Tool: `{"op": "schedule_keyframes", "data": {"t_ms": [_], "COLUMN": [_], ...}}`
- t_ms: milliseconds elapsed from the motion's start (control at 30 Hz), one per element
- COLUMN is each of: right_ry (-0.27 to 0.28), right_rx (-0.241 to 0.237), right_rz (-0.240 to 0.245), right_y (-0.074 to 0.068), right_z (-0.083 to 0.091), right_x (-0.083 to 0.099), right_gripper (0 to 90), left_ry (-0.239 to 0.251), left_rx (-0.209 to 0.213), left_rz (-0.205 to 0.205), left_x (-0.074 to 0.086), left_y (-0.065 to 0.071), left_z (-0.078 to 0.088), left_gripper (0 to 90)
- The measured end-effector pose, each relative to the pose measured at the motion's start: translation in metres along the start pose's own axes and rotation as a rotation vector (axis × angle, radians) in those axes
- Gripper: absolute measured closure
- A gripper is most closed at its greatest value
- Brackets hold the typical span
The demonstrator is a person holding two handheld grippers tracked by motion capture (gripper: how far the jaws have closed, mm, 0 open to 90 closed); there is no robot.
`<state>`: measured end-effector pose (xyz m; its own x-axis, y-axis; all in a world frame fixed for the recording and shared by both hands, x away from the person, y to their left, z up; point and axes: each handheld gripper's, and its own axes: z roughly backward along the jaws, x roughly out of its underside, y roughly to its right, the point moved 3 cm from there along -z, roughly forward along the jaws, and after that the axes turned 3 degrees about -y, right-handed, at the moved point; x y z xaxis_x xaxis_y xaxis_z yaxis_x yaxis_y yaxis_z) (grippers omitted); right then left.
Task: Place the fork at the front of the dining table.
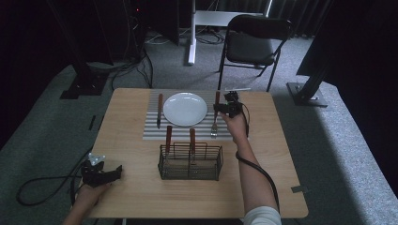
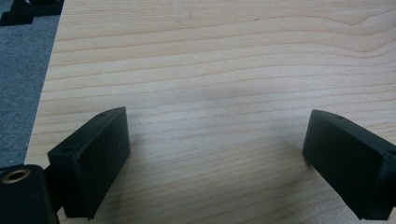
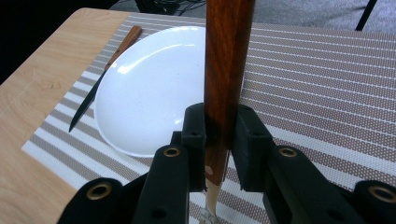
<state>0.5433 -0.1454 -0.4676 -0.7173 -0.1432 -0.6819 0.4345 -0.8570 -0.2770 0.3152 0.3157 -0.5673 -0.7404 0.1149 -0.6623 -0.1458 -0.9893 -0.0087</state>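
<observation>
The fork (image 1: 215, 117) is pinched by its wooden handle in the right gripper (image 1: 228, 108), on the striped mat (image 1: 152, 129) just right of the plate (image 1: 185, 108). A knife (image 1: 159, 110) lies left of the plate. A wire basket (image 1: 190, 162) holding two utensils stands nearer the person. The left gripper (image 2: 215, 154) is spread over bare table (image 2: 224, 60).
</observation>
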Motion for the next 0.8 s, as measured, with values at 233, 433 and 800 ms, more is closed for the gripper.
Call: {"op": "schedule_keyframes", "data": {"t_ms": [233,433,800], "right_ry": [-0.012,-0.007,-0.039], "right_rx": [-0.016,-0.020,0.017], "right_rz": [-0.072,-0.159,-0.282], "right_y": [0.011,0.022,0.040], "right_z": [-0.019,-0.038,-0.074], "right_x": [-0.004,-0.002,0.009], "right_gripper": [76.4,76.7,78.0], "left_ry": [0.000,0.000,0.000], "left_rx": [0.000,0.001,0.001], "left_rz": [0.000,0.000,0.000], "left_x": [0.000,0.000,0.000], "left_y": [0.000,0.000,0.000], "left_z": [0.000,0.000,0.000], "left_gripper": [7.4,7.4,7.4]}}
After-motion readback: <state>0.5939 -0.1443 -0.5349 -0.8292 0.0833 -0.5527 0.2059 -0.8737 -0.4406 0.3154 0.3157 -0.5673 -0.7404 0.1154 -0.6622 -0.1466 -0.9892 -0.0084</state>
